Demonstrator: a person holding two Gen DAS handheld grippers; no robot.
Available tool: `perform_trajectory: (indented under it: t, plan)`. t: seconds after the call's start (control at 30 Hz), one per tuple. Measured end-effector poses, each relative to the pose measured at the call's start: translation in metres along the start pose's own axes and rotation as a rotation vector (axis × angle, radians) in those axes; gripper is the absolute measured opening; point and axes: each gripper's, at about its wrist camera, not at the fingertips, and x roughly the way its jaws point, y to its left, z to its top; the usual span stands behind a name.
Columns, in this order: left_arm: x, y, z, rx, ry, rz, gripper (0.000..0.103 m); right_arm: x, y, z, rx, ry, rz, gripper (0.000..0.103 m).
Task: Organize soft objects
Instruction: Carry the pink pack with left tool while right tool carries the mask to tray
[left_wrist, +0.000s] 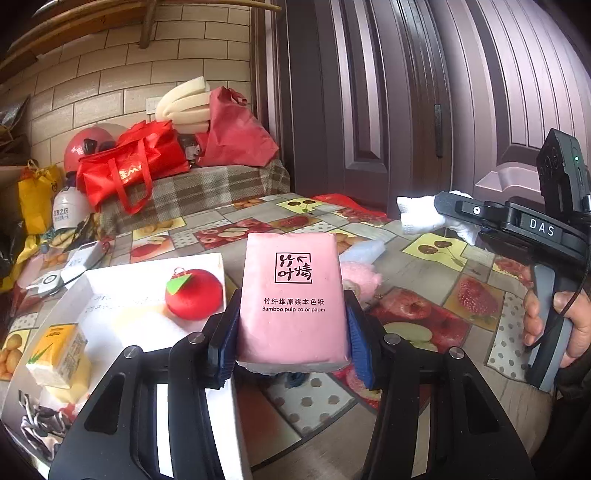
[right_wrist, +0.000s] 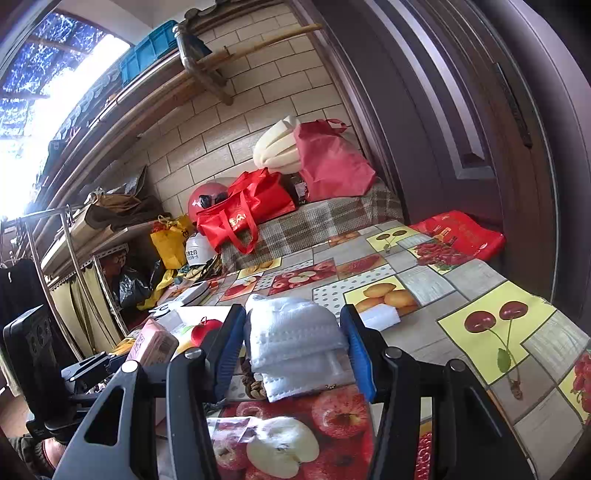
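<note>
- Right now the left gripper (left_wrist: 291, 332) has its jaws closed partway on a pink pack of bamboo pulp tissues (left_wrist: 291, 295), pads pressing both long sides, the pack lifted clear of the bench (left_wrist: 424, 221).
- The right gripper (right_wrist: 291, 350) likewise has its jaws clamped on a folded white cloth (right_wrist: 295, 339), held just above the fruit-print cover.
- The white box (left_wrist: 122, 314) lies just left of the tissue pack and already holds a red apple-shaped plush (left_wrist: 194, 293) and a yellow tissue pack (left_wrist: 59, 354); that looks like the place for the soft things.
- To do this step well, I would carry the pink pack over the box's free middle and lower it flat beside the apple, not on top of it.
- Keep the squeeze light: the pack is soft and dents under the pads.
- Release only once it rests on the box floor, then bring the cloth in after, so the two grippers do not crowd each other.
</note>
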Motion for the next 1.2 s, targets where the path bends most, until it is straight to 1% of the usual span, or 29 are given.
perform_trajectory:
  t: [0.33,0.57,0.77,0.93,1.03,1.2]
  plan:
    - [-0.025,0.053,-0.014,-0.062,-0.005,0.118,0.05,0.009,0.047,-0.011,-0.128,0.022,0.059,0.053]
    - [-0.034,0.086,-0.021,-0.11,0.0,0.181,0.051,0.017,0.078,-0.02,-0.216,0.044,0.098,0.053]
    - [-0.038,0.106,-0.025,-0.147,0.006,0.225,0.051,0.029,0.103,-0.028,-0.277,0.092,0.15,0.053]
    - [-0.041,0.119,-0.028,-0.174,0.009,0.256,0.051,0.041,0.129,-0.038,-0.34,0.139,0.212,0.053]
    - [-0.041,0.126,-0.03,-0.194,0.011,0.266,0.051,0.048,0.143,-0.043,-0.358,0.17,0.251,0.053]
    - [-0.041,0.126,-0.03,-0.193,0.011,0.275,0.051,0.064,0.163,-0.052,-0.363,0.23,0.298,0.053]
